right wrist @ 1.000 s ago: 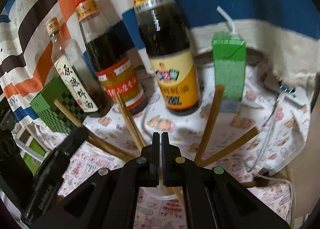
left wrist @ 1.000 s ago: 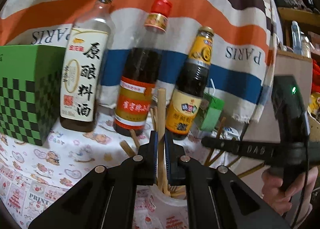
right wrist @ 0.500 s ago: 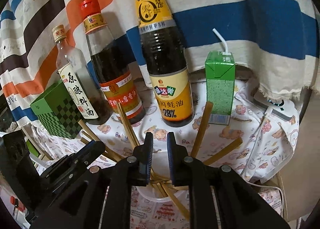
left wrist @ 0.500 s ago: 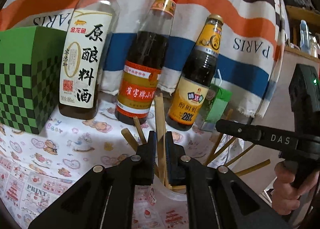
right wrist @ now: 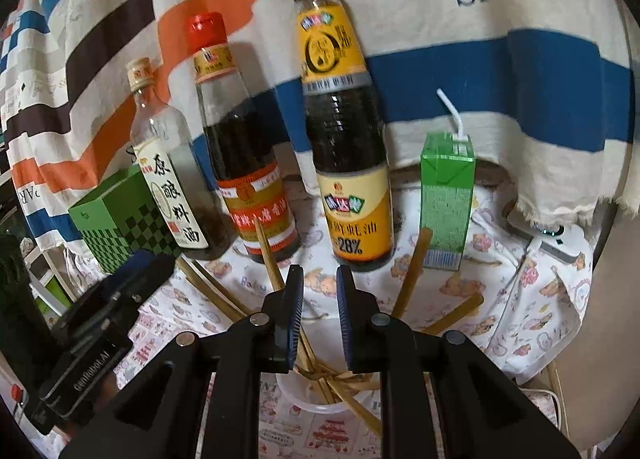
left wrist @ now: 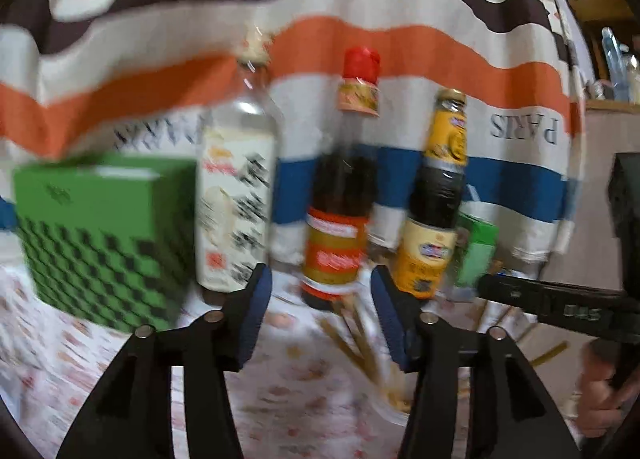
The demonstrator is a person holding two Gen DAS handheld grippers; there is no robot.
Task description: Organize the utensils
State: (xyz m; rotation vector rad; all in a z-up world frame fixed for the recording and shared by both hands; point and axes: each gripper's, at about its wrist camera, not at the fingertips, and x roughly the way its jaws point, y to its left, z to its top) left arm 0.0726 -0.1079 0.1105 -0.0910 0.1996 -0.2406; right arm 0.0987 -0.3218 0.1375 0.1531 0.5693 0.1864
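Below both grippers, the wooden chopsticks (right wrist: 412,283) stand fanned in a white cup (right wrist: 304,399) in front of the sauce bottles (right wrist: 348,147) — the dropping-in step looks finished. Your left gripper (left wrist: 320,299) has just been opening and stands about half spread with nothing between its blue pads; your right gripper (right wrist: 319,307) has also just been opening to a narrow, empty gap. Next you likely need to lift clear without snagging the leaning sticks.
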